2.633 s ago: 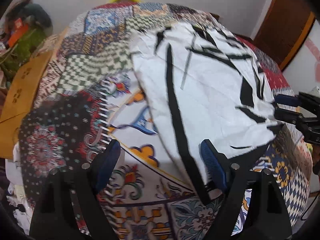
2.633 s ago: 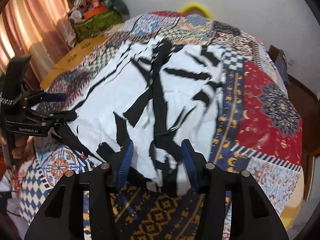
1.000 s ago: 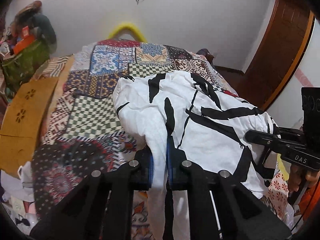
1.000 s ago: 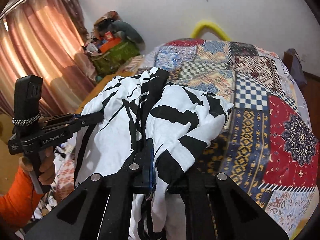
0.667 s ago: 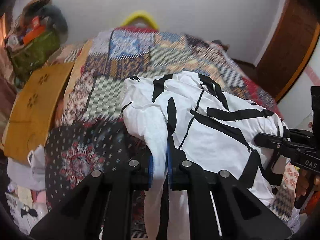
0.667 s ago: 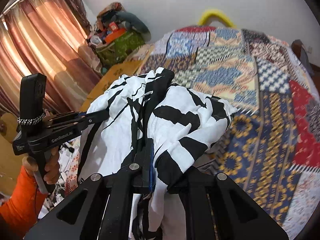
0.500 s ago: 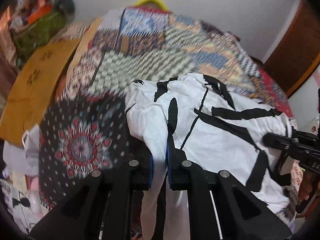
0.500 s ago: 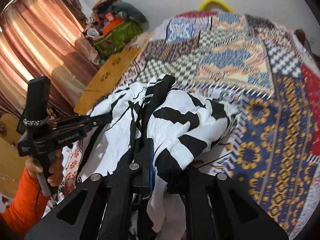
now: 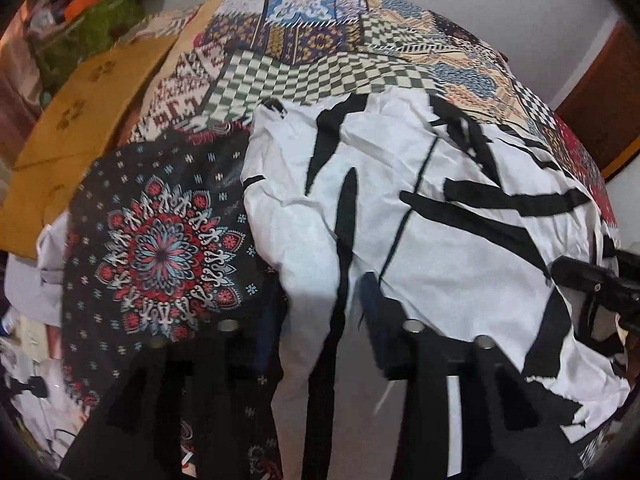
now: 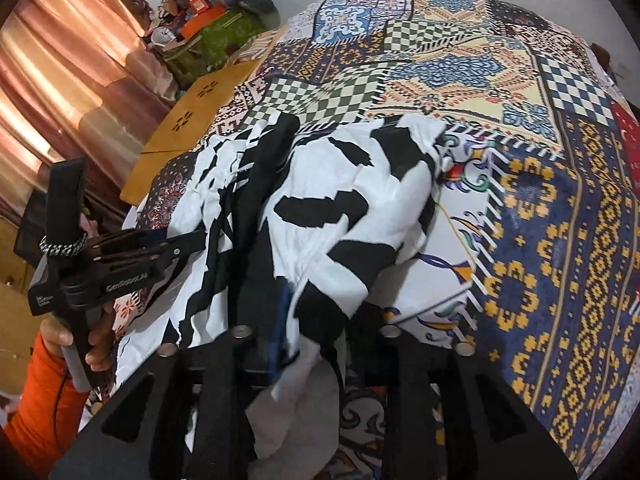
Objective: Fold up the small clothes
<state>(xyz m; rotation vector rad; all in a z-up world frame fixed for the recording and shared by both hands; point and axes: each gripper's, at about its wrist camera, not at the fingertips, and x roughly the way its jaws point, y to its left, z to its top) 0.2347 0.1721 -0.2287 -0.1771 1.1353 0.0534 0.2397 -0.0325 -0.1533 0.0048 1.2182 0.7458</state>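
A white garment with black streaks point(image 9: 432, 208) lies bunched on the patchwork bedspread point(image 9: 312, 40); it also shows in the right wrist view point(image 10: 332, 208). My left gripper point(image 9: 320, 312) has its jaws apart, with the garment's near edge draped loosely between them. My right gripper point(image 10: 316, 320) also has its jaws apart, and a fold of the garment hangs between its fingers. The left gripper point(image 10: 192, 242) shows in the right wrist view at the garment's left side. The right gripper's black body shows at the right edge of the left wrist view.
A tan wooden board point(image 9: 76, 120) lies along the bed's left side. A green bag with clutter point(image 10: 216, 36) stands at the far left corner by pink curtains point(image 10: 60, 60). A brown wooden door point(image 9: 600, 108) is at the right.
Both grippers carried the lifted garment down toward the bed, then their jaws opened. The garment now rests bunched on the bedspread instead of hanging pinched.
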